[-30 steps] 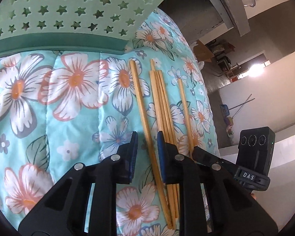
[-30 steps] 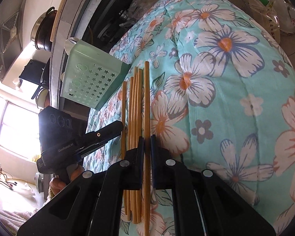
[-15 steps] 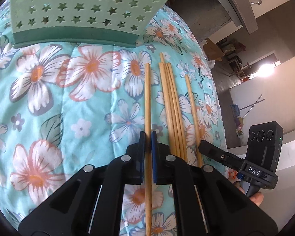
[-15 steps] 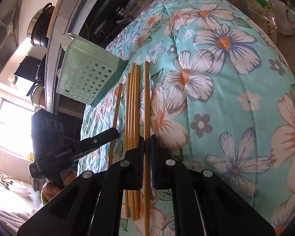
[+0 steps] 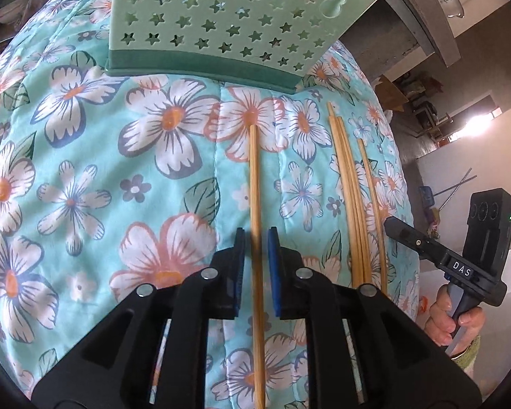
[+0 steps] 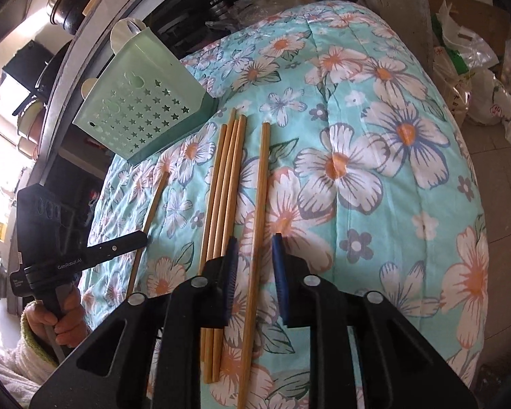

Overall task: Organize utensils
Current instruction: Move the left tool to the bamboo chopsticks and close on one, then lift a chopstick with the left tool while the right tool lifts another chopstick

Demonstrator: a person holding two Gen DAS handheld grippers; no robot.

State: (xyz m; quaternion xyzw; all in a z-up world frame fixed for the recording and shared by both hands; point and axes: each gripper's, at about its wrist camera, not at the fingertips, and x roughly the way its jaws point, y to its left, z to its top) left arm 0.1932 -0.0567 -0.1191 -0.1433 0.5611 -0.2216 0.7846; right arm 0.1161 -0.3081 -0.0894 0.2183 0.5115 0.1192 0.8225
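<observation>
Looking along the left gripper (image 5: 256, 255), its blue-padded jaws stand slightly apart either side of a single chopstick (image 5: 255, 184) lying on the floral quilt (image 5: 85, 187), its tip just short of the green star-punched holder (image 5: 221, 17), with the other chopsticks (image 5: 349, 187) bundled well to the right. From the right wrist, the right gripper (image 6: 254, 259) is spread around a lone chopstick (image 6: 259, 197) without pinching it, the bundle (image 6: 225, 187) just beside it on the left.

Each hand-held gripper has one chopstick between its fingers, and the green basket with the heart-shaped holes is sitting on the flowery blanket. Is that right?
Nearly. The holes in the green basket are star-shaped, not hearts; the left wrist view shows them clearly. The rest holds: the left hand-held gripper and right hand-held gripper each have one chopstick between open fingers, and the basket sits on the flowery blanket.
</observation>
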